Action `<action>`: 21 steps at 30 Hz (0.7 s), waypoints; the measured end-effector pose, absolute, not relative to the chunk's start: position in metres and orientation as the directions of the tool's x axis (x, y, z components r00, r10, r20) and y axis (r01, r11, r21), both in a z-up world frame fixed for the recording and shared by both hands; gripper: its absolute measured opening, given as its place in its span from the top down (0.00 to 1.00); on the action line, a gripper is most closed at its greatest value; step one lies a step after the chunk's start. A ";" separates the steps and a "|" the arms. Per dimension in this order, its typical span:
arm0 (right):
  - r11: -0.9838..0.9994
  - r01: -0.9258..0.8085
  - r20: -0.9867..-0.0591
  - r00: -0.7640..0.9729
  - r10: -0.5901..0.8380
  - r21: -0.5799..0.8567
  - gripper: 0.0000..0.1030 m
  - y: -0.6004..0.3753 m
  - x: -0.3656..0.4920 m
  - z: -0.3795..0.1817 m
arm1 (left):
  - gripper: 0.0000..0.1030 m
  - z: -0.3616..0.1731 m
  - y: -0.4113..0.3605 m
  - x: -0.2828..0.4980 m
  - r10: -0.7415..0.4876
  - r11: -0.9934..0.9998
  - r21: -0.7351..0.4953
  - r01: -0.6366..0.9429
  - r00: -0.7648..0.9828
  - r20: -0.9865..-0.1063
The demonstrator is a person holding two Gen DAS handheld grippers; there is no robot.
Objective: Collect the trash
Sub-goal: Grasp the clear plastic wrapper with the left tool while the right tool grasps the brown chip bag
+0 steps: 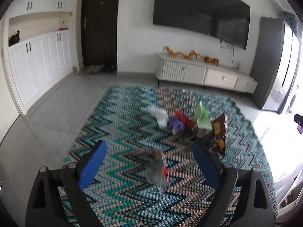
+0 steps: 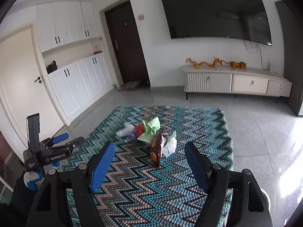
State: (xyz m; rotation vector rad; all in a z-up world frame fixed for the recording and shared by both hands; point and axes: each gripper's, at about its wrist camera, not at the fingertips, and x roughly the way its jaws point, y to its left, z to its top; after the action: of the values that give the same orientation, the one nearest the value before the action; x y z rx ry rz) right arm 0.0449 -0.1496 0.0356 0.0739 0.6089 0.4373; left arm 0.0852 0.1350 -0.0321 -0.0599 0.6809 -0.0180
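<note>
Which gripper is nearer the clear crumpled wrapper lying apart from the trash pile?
Left. The left gripper frames the clear wrapper between open jaws, not touching it; the right gripper faces the brown snack bag instead.

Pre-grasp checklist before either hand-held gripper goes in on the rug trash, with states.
1. Left hand-held gripper open and empty: ok, nothing between the blue pads.
2. Right hand-held gripper open and empty: ok.
3. Target lined up for left: ok, the clear crumpled wrapper lies on the rug ahead, between the fingers' line.
4. Target lined up for right: ok, the brown snack bag stands ahead of it, beside the white tissue.
5. Pile apart from the clear wrapper: ok, the green paper and its neighbours sit farther back.
6. Bin or bag to drop trash in: cannot tell, none in view.
</note>
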 end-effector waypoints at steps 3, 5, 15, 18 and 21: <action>0.908 -0.372 -0.585 0.699 0.412 0.195 0.28 -0.143 0.071 0.010 | 0.16 -0.059 0.125 0.102 -0.051 0.998 -0.053 0.021 0.738 -0.673; 0.907 -0.374 -0.612 0.676 0.410 0.194 0.28 -0.140 0.087 -0.005 | 0.20 -0.075 0.120 0.115 -0.056 0.998 -0.054 0.026 0.715 -0.697; 0.894 -0.405 -0.707 0.575 0.412 0.193 0.45 -0.112 0.161 -0.077 | 0.53 -0.126 0.124 0.144 -0.064 0.996 -0.087 -0.004 0.651 -0.757; 0.895 -0.405 -0.721 0.562 0.405 0.187 0.52 -0.104 0.173 -0.090 | 0.64 -0.132 0.127 0.146 -0.089 0.993 -0.119 -0.004 0.643 -0.761; 0.896 -0.403 -0.727 0.556 0.403 0.188 0.62 -0.099 0.181 -0.100 | 0.69 -0.132 0.127 0.143 -0.102 0.991 -0.132 0.005 0.654 -0.749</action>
State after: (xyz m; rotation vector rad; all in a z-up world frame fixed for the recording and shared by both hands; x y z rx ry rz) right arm 0.1811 -0.0993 -0.0997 -0.0008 0.8583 0.4759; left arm 0.1426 0.1267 -0.1315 -0.1217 0.8561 -0.0609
